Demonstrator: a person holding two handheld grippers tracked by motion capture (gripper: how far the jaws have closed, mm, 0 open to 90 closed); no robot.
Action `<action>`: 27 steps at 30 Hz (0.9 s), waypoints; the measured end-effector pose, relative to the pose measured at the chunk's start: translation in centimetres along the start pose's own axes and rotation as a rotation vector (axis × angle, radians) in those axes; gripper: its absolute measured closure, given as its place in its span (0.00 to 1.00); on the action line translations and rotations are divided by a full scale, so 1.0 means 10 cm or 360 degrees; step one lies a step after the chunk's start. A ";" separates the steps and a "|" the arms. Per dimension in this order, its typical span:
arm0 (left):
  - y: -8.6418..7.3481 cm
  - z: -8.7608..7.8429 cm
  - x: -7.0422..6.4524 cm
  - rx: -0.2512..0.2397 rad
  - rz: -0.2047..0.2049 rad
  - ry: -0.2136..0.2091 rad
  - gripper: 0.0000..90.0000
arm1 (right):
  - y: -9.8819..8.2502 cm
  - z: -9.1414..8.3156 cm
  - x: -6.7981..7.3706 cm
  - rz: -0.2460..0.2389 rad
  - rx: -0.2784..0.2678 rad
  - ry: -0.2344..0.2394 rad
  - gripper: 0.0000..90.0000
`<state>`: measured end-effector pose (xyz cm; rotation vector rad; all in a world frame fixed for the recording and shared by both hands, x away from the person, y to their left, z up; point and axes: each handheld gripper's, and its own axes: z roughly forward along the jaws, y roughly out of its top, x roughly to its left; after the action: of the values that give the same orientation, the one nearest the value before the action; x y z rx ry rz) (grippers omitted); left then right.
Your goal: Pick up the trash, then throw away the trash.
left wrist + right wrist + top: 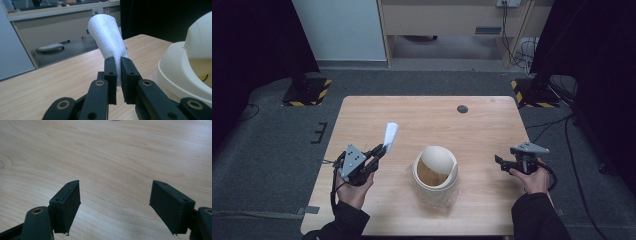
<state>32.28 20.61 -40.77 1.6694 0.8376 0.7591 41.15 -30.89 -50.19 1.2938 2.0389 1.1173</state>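
The table (372,115) is pale, matt wood grain. The bin (180,72) at 3 o'clock looks smooth, cream plastic. The white roll (107,37) seems fibrous, perhaps paper. Matt black jaws.

Light wood table (362,115) with rounded corners, sitting on grey carpet. A cream bin (435,172) stands near the front edge, about mid-width. Small dark round spot (462,109) near the back edge.

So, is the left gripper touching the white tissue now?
Touching. In the left gripper view, the left gripper has its jaws closed on the lower end of the white tissue, with no gap visible.
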 end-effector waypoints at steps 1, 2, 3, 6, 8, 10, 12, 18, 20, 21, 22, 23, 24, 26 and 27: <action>0.00 0.00 0.00 0.0000 0.0000 0.0000 0.93 | 0.00 0.00 0.00 0.0000 0.0000 0.0000 0.28; 0.01 -0.01 0.00 -0.0010 -0.0002 0.0001 0.93 | 0.01 -0.02 0.00 0.0008 -0.0019 -0.0001 0.28; 0.02 -0.02 0.01 -0.0019 -0.0005 0.0001 0.93 | 0.04 -0.04 0.00 0.0019 -0.0061 0.0000 0.29; 0.06 -0.05 0.02 -0.0042 -0.0011 0.0003 0.93 | 0.09 -0.08 0.01 0.0030 -0.0128 0.0005 0.29; 0.07 -0.06 0.02 -0.0054 -0.0014 0.0004 0.93 | 0.12 -0.10 0.02 0.0038 -0.0176 0.0016 0.29; 0.08 -0.06 0.02 -0.0059 -0.0017 0.0001 0.93 | 0.16 -0.12 0.04 0.0040 -0.0209 0.0033 0.29; 0.10 -0.06 0.01 -0.0070 -0.0018 -0.0011 0.93 | 0.20 -0.15 0.05 0.0037 -0.0242 0.0043 0.29; 0.17 -0.11 -0.03 -0.0121 -0.0003 -0.0035 0.93 | 0.37 -0.26 0.12 0.0042 -0.0371 0.0091 0.29; 0.21 -0.13 -0.06 -0.0147 0.0005 -0.0045 0.93 | 0.44 -0.29 0.17 0.0040 -0.0416 0.0129 0.28; 0.22 -0.13 -0.07 -0.0156 0.0005 -0.0048 0.93 | 0.48 -0.31 0.20 0.0037 -0.0454 0.0151 0.29; 0.23 -0.14 -0.08 -0.0163 0.0011 -0.0053 0.93 | 0.50 -0.32 0.21 0.0033 -0.0466 0.0162 0.28; 0.25 -0.14 -0.09 -0.0174 0.0019 -0.0060 0.93 | 0.53 -0.34 0.23 0.0029 -0.0481 0.0170 0.28; 0.26 -0.15 -0.10 -0.0175 0.0027 -0.0064 0.93 | 0.57 -0.36 0.26 0.0010 -0.0503 0.0190 0.29; 0.30 -0.16 -0.14 -0.0199 0.0028 -0.0085 0.93 | 0.64 -0.41 0.31 0.0001 -0.0538 0.0222 0.28; 0.31 -0.17 -0.16 -0.0199 0.0037 -0.0091 0.93 | 0.68 -0.43 0.33 -0.0008 -0.0557 0.0236 0.28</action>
<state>30.53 19.62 -37.52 1.5844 0.7176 0.7605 39.96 -28.08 -42.09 1.0562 1.8365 1.5261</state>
